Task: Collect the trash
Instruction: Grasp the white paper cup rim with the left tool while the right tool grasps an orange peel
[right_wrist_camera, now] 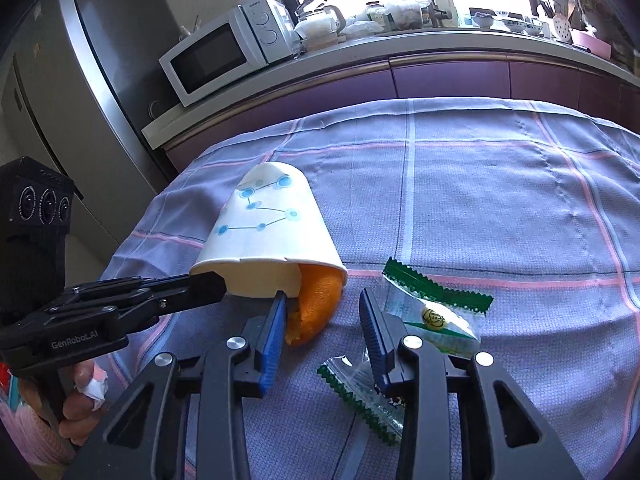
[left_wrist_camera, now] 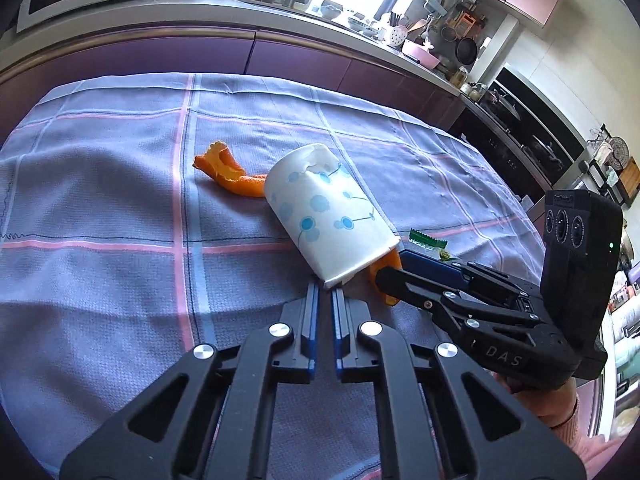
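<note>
Left wrist view: the left gripper is nearly closed, pinching the rim of the cup, which lies on its side on the clothed counter. The right gripper stands half open around a peel sticking out of the cup's mouth. Two wrappers lie beside it.

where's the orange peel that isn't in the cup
In the left wrist view the loose orange peel lies on the checked tablecloth, just left of the tipped paper cup, near its closed base end.
</note>
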`<state>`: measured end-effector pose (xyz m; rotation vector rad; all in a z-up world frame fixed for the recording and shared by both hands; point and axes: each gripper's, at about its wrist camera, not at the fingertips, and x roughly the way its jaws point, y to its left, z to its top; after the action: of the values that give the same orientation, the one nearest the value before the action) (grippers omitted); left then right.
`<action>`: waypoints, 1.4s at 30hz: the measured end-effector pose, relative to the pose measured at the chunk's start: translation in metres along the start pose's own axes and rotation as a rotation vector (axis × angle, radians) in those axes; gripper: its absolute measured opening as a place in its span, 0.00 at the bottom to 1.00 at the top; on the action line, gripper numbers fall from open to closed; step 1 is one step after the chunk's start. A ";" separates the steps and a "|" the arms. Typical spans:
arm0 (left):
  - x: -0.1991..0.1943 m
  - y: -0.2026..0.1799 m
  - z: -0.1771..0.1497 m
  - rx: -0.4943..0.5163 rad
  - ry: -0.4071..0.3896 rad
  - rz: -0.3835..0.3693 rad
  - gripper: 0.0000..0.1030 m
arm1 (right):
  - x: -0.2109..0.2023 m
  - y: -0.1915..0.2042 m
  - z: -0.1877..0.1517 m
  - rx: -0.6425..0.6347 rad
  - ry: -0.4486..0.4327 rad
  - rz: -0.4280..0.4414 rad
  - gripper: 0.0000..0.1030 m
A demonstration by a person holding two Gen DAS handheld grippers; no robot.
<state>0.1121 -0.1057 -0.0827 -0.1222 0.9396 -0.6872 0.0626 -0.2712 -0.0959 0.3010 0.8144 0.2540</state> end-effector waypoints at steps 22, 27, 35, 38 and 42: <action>-0.073 0.051 -0.025 -0.072 -0.106 0.014 0.05 | -0.042 0.054 -0.012 -0.181 -0.021 0.195 0.12; -0.098 0.083 -0.042 -0.127 -0.118 0.043 0.03 | -0.045 0.058 -0.010 -0.178 -0.029 0.215 0.12; -0.114 0.119 -0.062 -0.176 -0.121 0.100 0.12 | -0.031 0.056 -0.004 -0.123 -0.019 0.240 0.11; -0.110 0.123 -0.060 -0.180 -0.121 0.108 0.23 | -0.027 0.058 -0.002 -0.114 -0.020 0.245 0.11; -0.103 0.124 -0.055 -0.181 -0.119 0.127 0.30 | -0.022 0.061 0.001 -0.107 -0.019 0.248 0.11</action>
<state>0.0891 0.0631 -0.0912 -0.2590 0.8857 -0.4712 0.0423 -0.2221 -0.0587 0.3033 0.7419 0.5241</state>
